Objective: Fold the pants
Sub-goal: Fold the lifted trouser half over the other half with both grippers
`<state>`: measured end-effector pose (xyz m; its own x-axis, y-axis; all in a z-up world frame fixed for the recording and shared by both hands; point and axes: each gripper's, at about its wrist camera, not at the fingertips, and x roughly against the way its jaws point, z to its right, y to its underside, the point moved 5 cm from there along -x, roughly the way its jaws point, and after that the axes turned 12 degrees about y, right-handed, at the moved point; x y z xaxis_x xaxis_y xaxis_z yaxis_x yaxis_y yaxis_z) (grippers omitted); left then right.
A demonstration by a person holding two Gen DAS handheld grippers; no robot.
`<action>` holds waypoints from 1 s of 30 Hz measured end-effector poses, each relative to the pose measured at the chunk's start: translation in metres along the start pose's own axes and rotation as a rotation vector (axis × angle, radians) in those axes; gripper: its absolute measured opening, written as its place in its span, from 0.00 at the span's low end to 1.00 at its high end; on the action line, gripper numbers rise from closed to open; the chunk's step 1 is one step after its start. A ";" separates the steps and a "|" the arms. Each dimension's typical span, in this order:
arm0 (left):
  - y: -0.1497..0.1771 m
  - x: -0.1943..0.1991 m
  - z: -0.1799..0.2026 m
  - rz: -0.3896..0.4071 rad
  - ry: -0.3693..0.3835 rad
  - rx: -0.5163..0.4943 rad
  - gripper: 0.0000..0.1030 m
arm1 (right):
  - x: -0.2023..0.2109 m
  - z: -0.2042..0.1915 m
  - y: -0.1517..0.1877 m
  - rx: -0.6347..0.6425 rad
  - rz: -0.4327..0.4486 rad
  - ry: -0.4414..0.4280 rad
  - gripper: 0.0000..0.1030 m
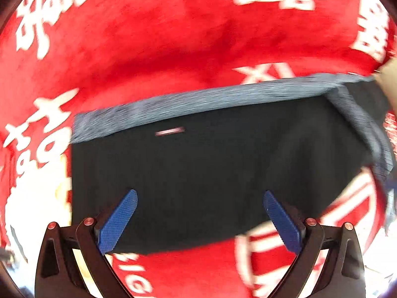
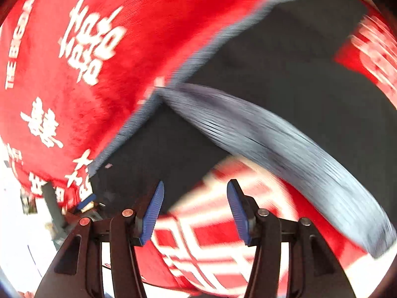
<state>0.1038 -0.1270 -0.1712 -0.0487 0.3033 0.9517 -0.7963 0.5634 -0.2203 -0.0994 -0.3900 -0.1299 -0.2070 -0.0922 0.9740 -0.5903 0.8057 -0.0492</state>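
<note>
On red printed cloth (image 1: pixel 153 49), black pants (image 1: pixel 198 173), grey waistband (image 1: pixel 198 99), blurred.

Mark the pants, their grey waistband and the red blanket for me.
pants (image 1: pixel 198 173), left wrist view, black fabric panel.
grey waistband (image 2: pixel 273 134), right wrist view, ribbed middle.
red blanket (image 1: pixel 148 49), left wrist view, plain red patch.

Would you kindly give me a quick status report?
Left gripper open, empty. Right gripper open, empty. Black pants flat on red blanket, grey waistband showing. Nothing obstructing.
</note>
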 end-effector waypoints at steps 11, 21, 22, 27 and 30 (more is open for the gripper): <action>-0.011 -0.029 0.180 -0.088 0.276 -0.107 0.99 | 0.037 0.178 0.075 -0.232 -0.016 0.198 0.56; -0.008 -0.068 0.244 -0.188 0.330 -0.045 0.99 | 0.033 0.225 0.071 -0.205 -0.047 0.128 0.56; -0.007 -0.071 0.248 -0.195 0.336 -0.038 0.99 | 0.032 0.223 0.068 -0.189 -0.040 0.105 0.56; 0.005 -0.083 0.261 -0.239 0.343 -0.038 0.99 | 0.021 0.210 0.058 -0.121 -0.048 0.009 0.55; 0.009 -0.090 0.266 -0.263 0.353 -0.023 0.99 | 0.018 0.209 0.055 -0.129 -0.100 -0.030 0.09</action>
<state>-0.0589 -0.3538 -0.2018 0.3660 0.3892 0.8453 -0.7401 0.6724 0.0109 -0.2984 -0.4693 -0.1617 -0.1759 -0.1917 0.9655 -0.5045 0.8598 0.0788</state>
